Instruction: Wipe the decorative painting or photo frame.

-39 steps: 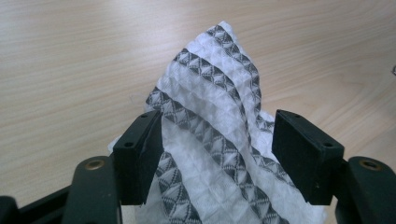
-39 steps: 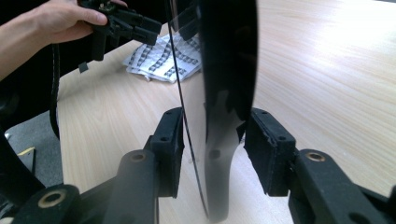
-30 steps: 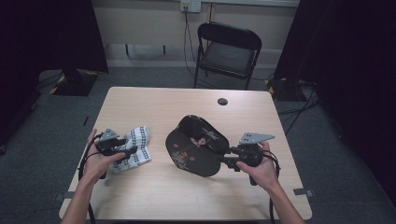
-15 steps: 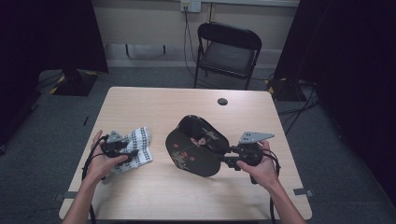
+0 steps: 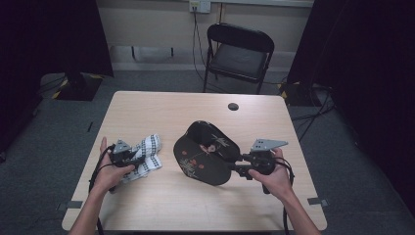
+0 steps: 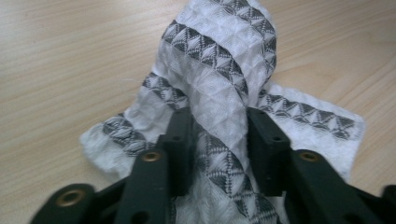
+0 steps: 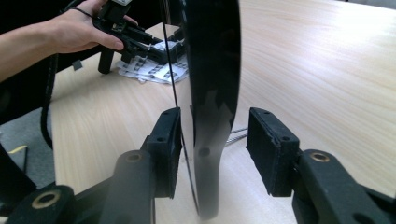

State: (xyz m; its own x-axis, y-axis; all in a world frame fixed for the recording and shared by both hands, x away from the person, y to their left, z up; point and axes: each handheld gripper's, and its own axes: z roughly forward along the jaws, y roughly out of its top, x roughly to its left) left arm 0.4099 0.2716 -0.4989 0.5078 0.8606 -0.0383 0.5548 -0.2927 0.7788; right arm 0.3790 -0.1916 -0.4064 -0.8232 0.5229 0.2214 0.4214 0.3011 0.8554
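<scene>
The left tongs (image 6: 218,140), jaws just closing, pinch a raised fold of the patterned cloth (image 6: 224,79) on the table (image 5: 161,112), while the right tongs (image 7: 215,149) straddle the black pan's (image 5: 208,152) handle, seemingly not clamped.

A: What is standing around the table (image 5: 147,110)?

B: A black folding chair (image 5: 239,54) is sitting just behind the table's far edge, facing it. Behind the chair, a pale wall (image 5: 147,24) is running across, with a white socket (image 5: 199,6) high on it and cables (image 5: 196,34) hanging down beside the chair.

A: And to the sides?

B: Black curtains (image 5: 44,39) are hanging left and right of the table. Grey carpet (image 5: 44,147) is lying under it, and a dark stand base (image 5: 73,85) is resting on the carpet off the table's far left corner.
</scene>
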